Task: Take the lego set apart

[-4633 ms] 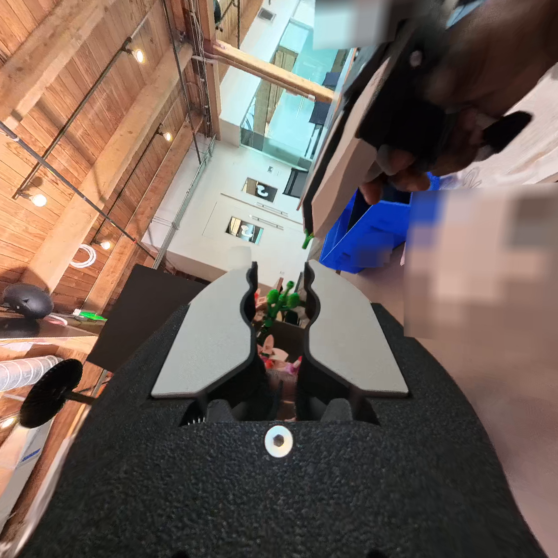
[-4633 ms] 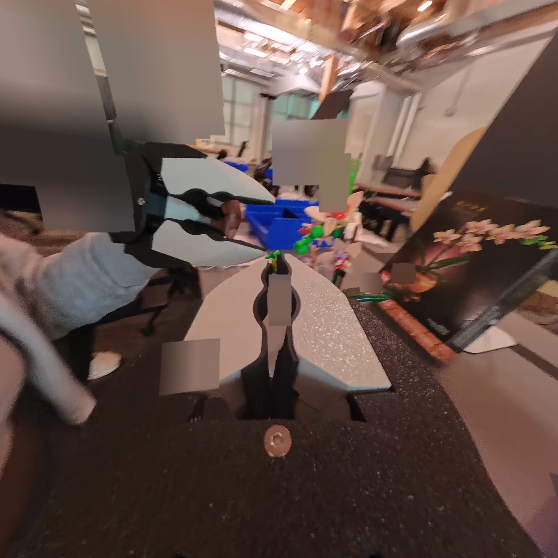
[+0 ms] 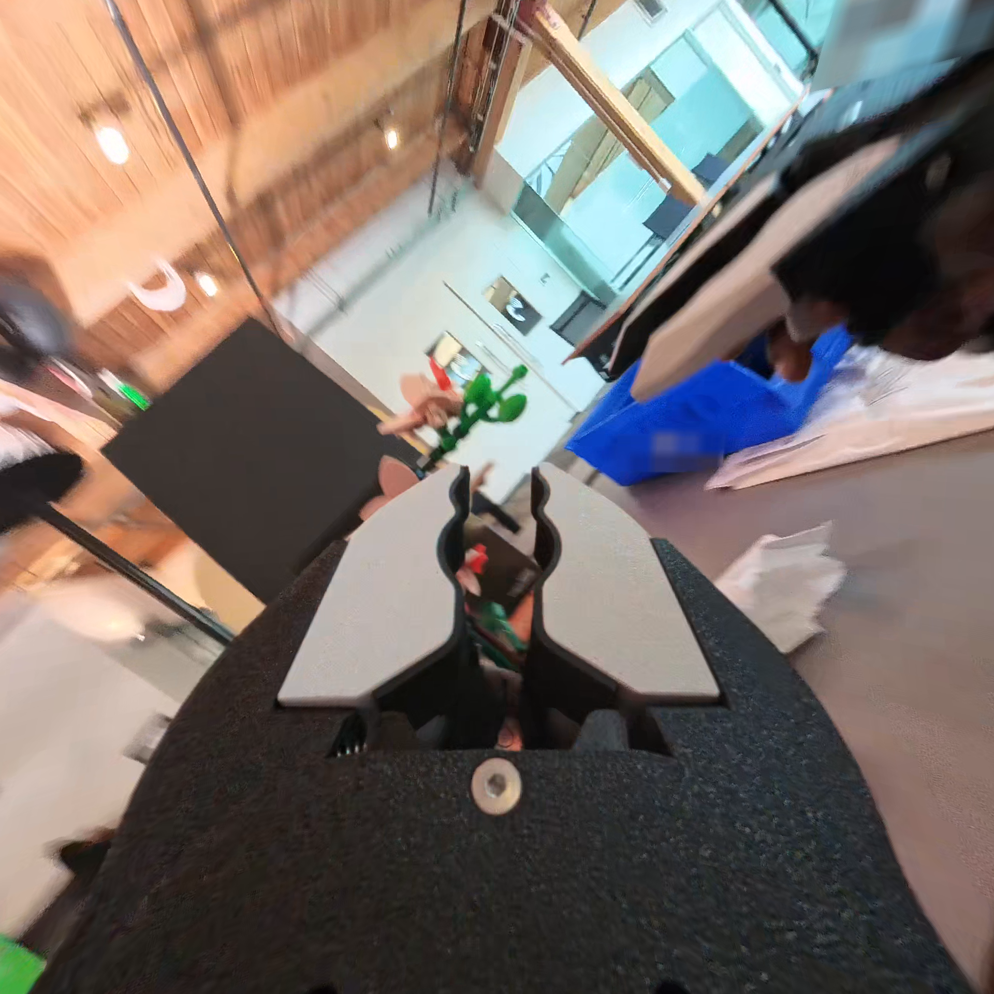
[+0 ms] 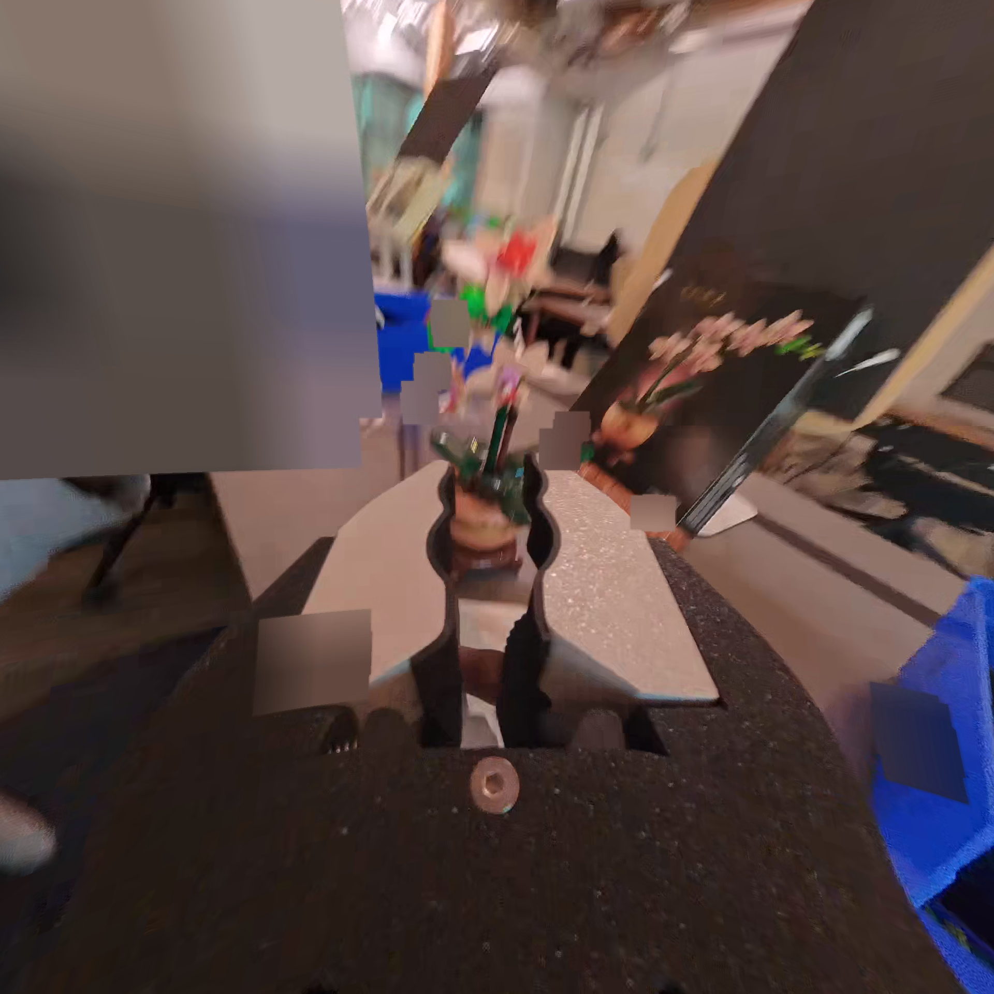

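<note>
The lego flower set stands on the table ahead of both grippers. In the left wrist view its green stem [image 3: 476, 411] and pink petals [image 3: 425, 411] rise above my fingertips. In the right wrist view its tan pot [image 4: 480, 530] shows through the finger gap, with blurred pink and red blooms [image 4: 511, 269] above. My left gripper [image 3: 500, 476] is open and empty, short of the plant. My right gripper [image 4: 489, 468] is open and empty, also short of the pot. It shows from the side in the left wrist view [image 3: 624, 379].
The set's dark box [image 4: 726, 398] leans at the right of the plant. A blue bin [image 3: 694, 425] lies beyond on the grey table [image 3: 887, 538]; another bin edge [image 4: 946, 764] is at my right. White crumpled paper [image 3: 780, 581] and a black board [image 3: 242, 446] flank the left gripper.
My right gripper was shut on a small green piece; now it is open and the piece is gone. Both grippers have swung down toward the plant, and both views are blurred by motion.
</note>
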Demonstrator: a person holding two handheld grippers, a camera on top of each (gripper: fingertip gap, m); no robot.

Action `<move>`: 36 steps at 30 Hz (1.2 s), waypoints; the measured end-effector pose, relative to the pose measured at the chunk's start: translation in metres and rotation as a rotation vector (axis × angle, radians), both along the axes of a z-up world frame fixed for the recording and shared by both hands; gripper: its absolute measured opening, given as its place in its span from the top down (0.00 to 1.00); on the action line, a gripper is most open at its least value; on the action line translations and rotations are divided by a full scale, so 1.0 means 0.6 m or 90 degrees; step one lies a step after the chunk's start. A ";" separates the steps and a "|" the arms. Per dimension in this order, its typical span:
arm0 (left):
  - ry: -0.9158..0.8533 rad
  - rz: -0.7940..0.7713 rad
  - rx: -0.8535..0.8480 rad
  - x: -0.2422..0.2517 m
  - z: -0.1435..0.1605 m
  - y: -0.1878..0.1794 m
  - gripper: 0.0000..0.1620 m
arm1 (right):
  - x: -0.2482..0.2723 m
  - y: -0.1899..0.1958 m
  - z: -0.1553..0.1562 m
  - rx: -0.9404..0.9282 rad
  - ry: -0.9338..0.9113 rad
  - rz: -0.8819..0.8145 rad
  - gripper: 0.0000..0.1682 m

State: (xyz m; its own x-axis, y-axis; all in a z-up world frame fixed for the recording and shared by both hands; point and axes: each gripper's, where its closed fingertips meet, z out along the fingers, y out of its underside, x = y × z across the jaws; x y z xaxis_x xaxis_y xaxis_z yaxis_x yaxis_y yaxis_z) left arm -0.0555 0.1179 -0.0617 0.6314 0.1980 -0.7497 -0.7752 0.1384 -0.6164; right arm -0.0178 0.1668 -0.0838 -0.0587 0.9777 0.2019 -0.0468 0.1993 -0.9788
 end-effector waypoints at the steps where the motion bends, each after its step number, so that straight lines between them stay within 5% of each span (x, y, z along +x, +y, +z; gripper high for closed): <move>1: 0.058 0.006 0.001 0.003 0.008 0.004 0.87 | 0.005 -0.005 0.020 -0.026 0.037 -0.028 0.89; 9: 0.372 0.034 0.020 0.010 0.031 0.041 0.85 | -0.026 -0.046 0.052 -0.085 0.060 -0.044 0.90; 19: 0.583 0.069 0.034 0.003 0.022 0.046 0.82 | -0.044 -0.039 0.049 -0.134 0.041 -0.030 0.94; 27: 0.574 0.102 0.161 0.003 0.032 0.063 0.77 | -0.048 -0.044 0.046 -0.149 0.027 -0.026 0.94; 36: 0.564 0.110 0.222 -0.002 0.037 0.070 0.87 | -0.055 -0.037 0.044 -0.149 0.022 -0.049 0.94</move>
State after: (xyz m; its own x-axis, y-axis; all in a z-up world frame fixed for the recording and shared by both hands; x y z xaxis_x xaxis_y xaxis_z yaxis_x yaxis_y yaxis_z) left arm -0.0566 0.1600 -0.0393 -0.1930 0.5369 -0.8212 -0.9658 0.0436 0.2556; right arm -0.0509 0.1449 -0.0574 0.0210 0.9993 -0.0304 -0.0738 -0.0288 -0.9969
